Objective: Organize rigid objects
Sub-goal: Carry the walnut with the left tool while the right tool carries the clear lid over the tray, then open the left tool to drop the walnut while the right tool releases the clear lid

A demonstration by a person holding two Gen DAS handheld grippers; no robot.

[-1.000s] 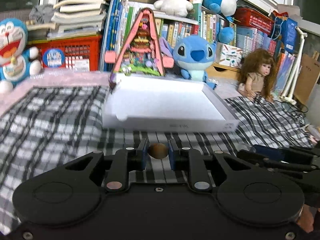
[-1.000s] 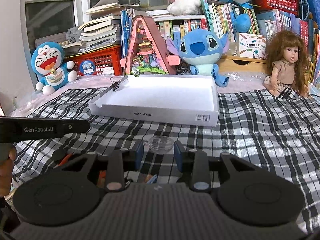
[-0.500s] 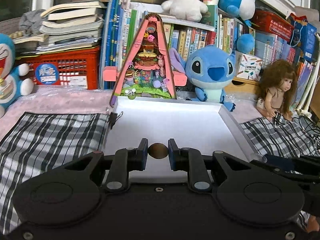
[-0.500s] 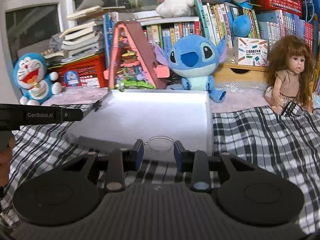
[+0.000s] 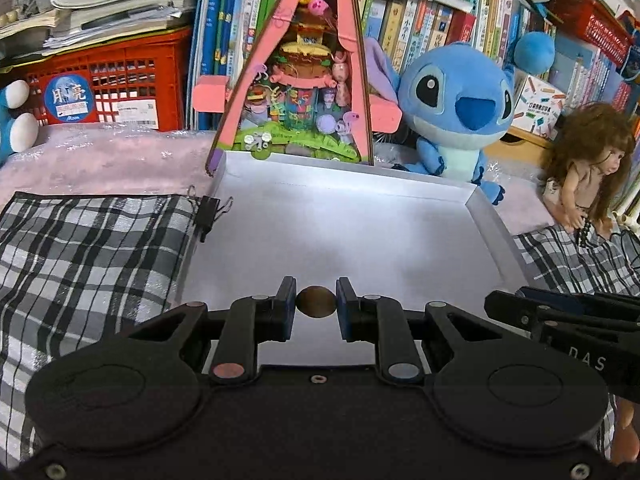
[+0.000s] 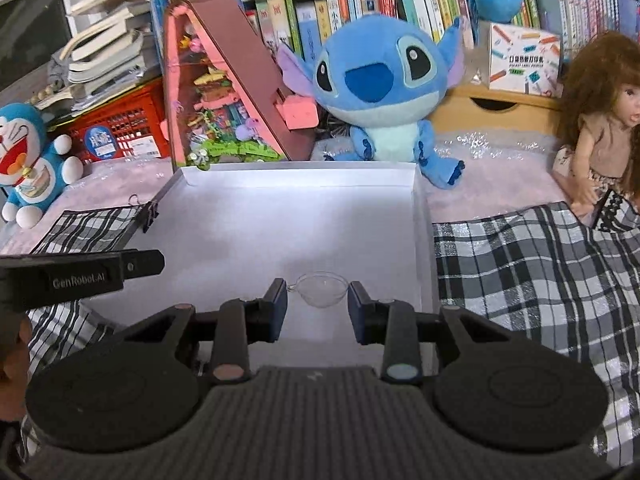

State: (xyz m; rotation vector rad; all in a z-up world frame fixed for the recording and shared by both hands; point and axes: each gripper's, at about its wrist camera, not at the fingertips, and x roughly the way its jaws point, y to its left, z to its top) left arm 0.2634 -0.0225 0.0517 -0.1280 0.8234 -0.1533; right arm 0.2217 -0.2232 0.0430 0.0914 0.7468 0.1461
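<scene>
A white shallow box (image 5: 486, 216) lies on the checked cloth, its floor bare; it also shows in the right wrist view (image 6: 416, 204). My left gripper (image 5: 316, 305) is shut on a small brown oval object (image 5: 316, 302) and holds it over the box's near part. My right gripper (image 6: 317, 302) holds a small clear plastic dish (image 6: 320, 289) over the box's near right part; its jaws stand slightly apart from the dish's sides. The left gripper's body (image 6: 80, 274) shows at the left of the right wrist view.
A black binder clip (image 5: 208, 212) sits on the box's left wall. Behind the box stand a pink triangular toy house (image 5: 304, 80), a blue Stitch plush (image 5: 456, 108), a doll (image 5: 584, 164), a red crate (image 5: 108, 84) and shelves of books. A Doraemon plush (image 6: 28, 160) sits far left.
Both grippers moved forward from the checked cloth to above the box, carrying their objects. The right jaws have widened a little around the clear dish.
</scene>
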